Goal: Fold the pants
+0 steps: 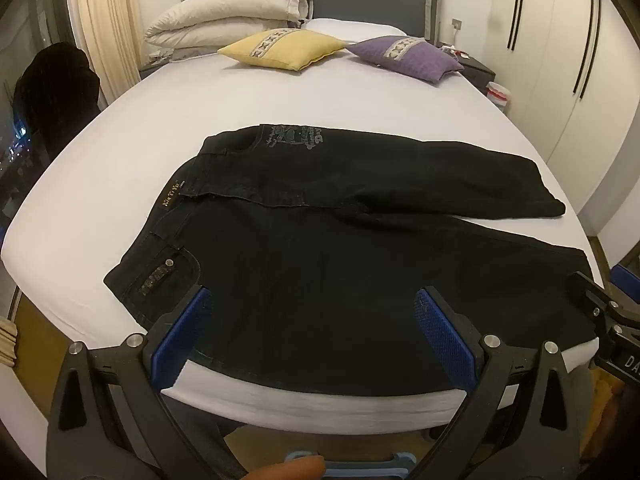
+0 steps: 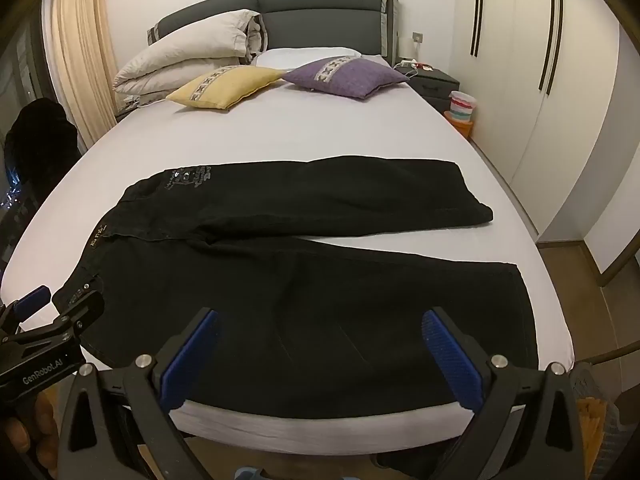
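Black pants (image 1: 320, 240) lie spread flat on the white bed (image 1: 280, 92), waist to the left, both legs running right and slightly apart. They also show in the right wrist view (image 2: 300, 272). My left gripper (image 1: 312, 300) is open, hovering over the near leg close to the waist pocket. My right gripper (image 2: 320, 320) is open over the near leg, toward its hem. The right gripper shows at the right edge of the left wrist view (image 1: 600, 304), and the left gripper at the left edge of the right wrist view (image 2: 60, 308). Neither holds cloth.
A yellow cushion (image 1: 280, 48), a purple cushion (image 1: 408, 58) and a folded cream duvet (image 1: 232, 12) lie at the headboard. A bedside table (image 2: 432, 80) and a striped bin (image 2: 462, 108) stand at the right. A wardrobe (image 2: 540, 60) lines the right wall. A dark chair (image 1: 56, 84) stands left.
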`<move>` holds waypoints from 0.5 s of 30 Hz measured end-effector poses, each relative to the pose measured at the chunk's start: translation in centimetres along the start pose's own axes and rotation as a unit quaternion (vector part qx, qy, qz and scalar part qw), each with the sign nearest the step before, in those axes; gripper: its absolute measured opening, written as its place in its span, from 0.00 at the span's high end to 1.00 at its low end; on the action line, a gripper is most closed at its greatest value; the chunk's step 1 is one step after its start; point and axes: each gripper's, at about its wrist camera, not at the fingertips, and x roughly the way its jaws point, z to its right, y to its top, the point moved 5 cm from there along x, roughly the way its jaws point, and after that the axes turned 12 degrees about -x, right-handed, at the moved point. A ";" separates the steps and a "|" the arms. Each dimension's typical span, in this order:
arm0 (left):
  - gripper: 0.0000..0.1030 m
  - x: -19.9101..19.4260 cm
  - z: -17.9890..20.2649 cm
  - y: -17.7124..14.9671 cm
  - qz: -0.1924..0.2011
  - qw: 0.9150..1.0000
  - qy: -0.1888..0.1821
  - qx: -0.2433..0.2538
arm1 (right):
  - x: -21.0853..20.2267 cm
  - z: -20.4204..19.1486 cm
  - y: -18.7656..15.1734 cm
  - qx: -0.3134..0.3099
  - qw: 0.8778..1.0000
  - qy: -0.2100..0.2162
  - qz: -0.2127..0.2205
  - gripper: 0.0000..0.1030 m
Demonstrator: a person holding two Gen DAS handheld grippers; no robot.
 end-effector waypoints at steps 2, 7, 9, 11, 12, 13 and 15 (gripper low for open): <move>0.00 0.0 0.0 -0.1 0.000 1.000 0.001 0.000 | 0.1 0.0 0.0 0.000 1.000 0.001 -0.001 0.00; 0.00 0.0 -0.1 0.0 0.000 1.000 0.000 0.000 | 0.1 0.0 0.0 0.001 1.000 0.001 -0.002 0.00; 0.00 0.0 -0.1 0.0 0.000 1.000 0.000 0.001 | 0.1 0.0 0.1 0.001 1.000 0.002 -0.002 0.00; 0.00 0.0 -0.1 -0.1 0.000 1.000 0.000 0.001 | 0.1 0.0 0.2 0.002 1.000 0.001 -0.003 0.00; 0.00 0.0 -0.1 -0.1 0.000 1.000 0.000 0.001 | 0.1 0.0 0.2 0.002 1.000 0.001 -0.003 0.00; 0.00 0.0 -0.1 0.0 0.000 1.000 0.000 0.000 | 0.3 0.2 -0.2 0.003 1.000 0.001 -0.004 0.00; 0.00 0.0 -0.1 -0.1 0.000 1.000 0.000 0.000 | 0.2 0.1 -0.2 0.004 1.000 0.001 -0.005 0.00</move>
